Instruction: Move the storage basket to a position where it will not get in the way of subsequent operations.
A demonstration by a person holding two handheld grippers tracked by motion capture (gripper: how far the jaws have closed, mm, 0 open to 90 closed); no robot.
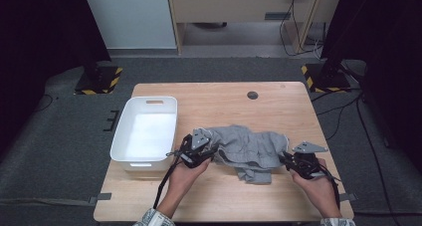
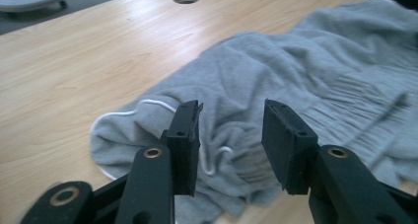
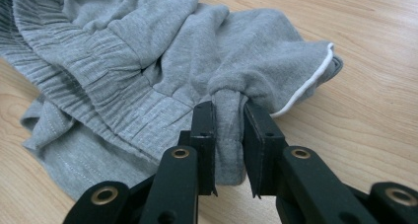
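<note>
near edge of the wooden counter (image 1: pixel 209 201): two hands, a hand-held gripper in each. right hand-held gripper (image 3: pixel 227 130) clamped on a pinched fold of the grey garment (image 1: pixel 246 147) at its right edge, jaws nearly together with cloth between. left hand-held gripper (image 2: pixel 230 130) at the garment's left end, jaws apart over crumpled cloth and a thin white cord (image 2: pixel 148 103), gripping nothing. garment crumpled at the counter's middle, toward the near side. white bin (image 1: pixel 119 141) at the left edge, just left of the left hand-held gripper. round hole (image 1: pixel 253 95) at the far side.
</note>
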